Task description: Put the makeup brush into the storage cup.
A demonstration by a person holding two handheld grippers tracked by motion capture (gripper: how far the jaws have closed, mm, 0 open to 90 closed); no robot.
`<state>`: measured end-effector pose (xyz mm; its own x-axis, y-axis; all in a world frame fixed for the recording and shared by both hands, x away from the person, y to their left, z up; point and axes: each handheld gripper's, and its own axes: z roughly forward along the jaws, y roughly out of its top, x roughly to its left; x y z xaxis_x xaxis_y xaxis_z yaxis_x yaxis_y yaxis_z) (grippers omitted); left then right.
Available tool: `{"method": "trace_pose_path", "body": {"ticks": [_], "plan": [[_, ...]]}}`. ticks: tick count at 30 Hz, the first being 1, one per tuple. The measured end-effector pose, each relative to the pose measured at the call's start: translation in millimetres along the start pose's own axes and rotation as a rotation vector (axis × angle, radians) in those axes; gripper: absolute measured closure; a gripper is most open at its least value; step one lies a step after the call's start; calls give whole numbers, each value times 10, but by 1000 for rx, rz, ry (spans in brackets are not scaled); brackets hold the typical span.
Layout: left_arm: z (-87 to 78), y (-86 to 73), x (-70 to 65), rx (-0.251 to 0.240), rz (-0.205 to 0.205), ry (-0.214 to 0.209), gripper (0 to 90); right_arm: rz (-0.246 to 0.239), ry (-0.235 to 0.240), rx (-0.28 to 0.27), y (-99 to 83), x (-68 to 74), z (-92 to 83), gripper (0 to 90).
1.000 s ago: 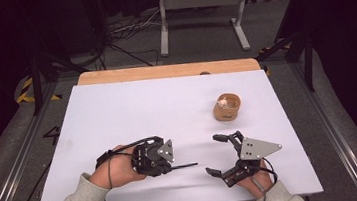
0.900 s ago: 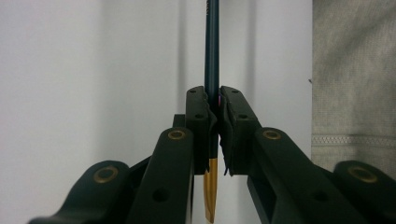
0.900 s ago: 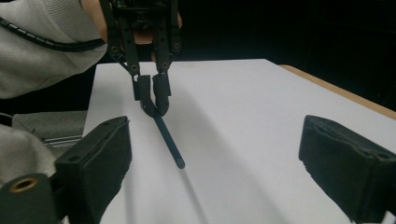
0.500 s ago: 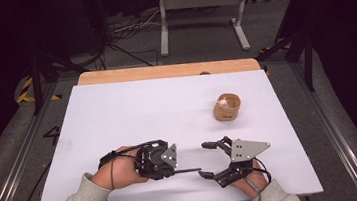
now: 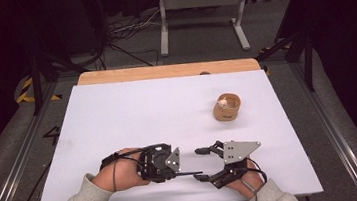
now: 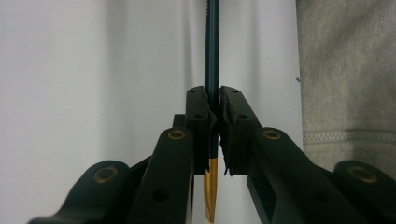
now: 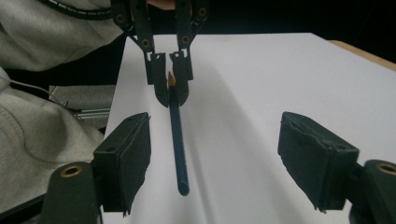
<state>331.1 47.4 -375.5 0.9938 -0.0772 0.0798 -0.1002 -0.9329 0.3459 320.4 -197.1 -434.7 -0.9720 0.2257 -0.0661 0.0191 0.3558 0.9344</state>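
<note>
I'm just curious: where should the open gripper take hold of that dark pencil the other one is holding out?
Probably on the free blunt end of the pencil, approached end-on, pads on either side: the left gripper clamps the sharpened end, and the shaft points between the open right gripper.

on the worktop point(image 5: 118, 117), the pencil point(image 5: 186, 173) lies between the left gripper point(image 5: 173, 169) and the right gripper point(image 5: 202, 164); the cup point(image 5: 227, 107) stands behind, to the right.

1 pencil point(image 7: 176, 140), 1 wooden cup point(image 5: 227, 107)
</note>
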Motion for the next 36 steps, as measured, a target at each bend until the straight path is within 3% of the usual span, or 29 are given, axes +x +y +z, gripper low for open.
{"method": "trace_pose_path", "body": {"ticks": [5,14,19,29,36], "plan": [[12,-9,14,-14,-3,-24,825,-1,37,25,5,15,65,323],[10,-15,25,-16,7,-25,825,-3,93,76,4,26,125,491],[20,-25,24,-17,-6,-21,825,-3,111,94,4,27,137,575],[-7,-18,11,-19,4,-23,825,3,167,130,-16,1,147,837],[-10,-18,6,-21,3,-26,825,3,177,131,-14,-12,143,846]]}}
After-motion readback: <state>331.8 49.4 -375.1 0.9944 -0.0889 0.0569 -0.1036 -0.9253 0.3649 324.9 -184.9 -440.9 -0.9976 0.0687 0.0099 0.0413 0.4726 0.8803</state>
